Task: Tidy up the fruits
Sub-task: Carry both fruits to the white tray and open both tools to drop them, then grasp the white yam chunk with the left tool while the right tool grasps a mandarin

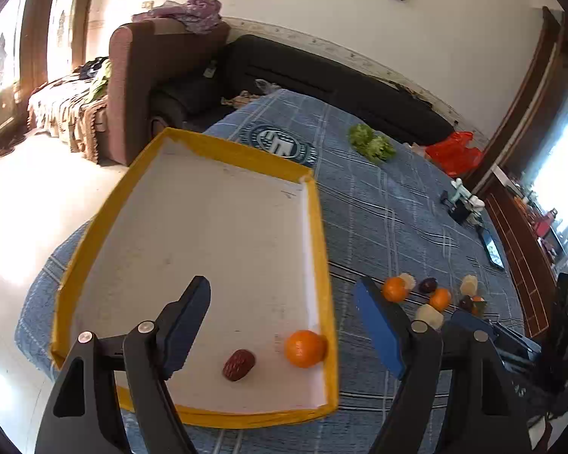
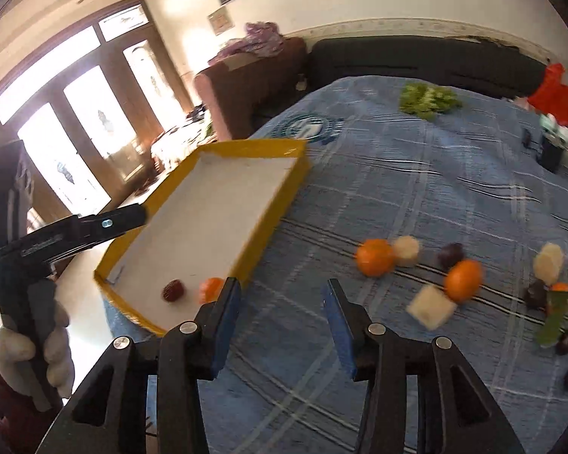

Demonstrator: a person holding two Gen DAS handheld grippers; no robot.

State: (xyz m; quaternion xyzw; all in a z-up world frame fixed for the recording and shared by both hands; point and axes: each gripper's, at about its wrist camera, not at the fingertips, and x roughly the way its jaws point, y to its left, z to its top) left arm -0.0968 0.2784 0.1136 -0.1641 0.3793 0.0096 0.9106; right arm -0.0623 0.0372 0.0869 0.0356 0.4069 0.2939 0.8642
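My left gripper point(image 1: 282, 321) hangs open over the yellow tray point(image 1: 323, 249), holding nothing. Inside the tray, an orange point(image 1: 305, 349) and a red date point(image 1: 239, 364) lie just below its fingers. My right gripper point(image 2: 282, 325) is open too, empty, beside the tray. 2 more oranges point(image 2: 375, 257) lie past the tray on the blue cloth point(image 2: 416, 174).

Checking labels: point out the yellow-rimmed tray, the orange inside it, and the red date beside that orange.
yellow-rimmed tray point(image 1: 323, 249): left wrist view, right rim.
orange point(image 1: 305, 349): left wrist view, centre.
red date point(image 1: 239, 364): left wrist view, centre.
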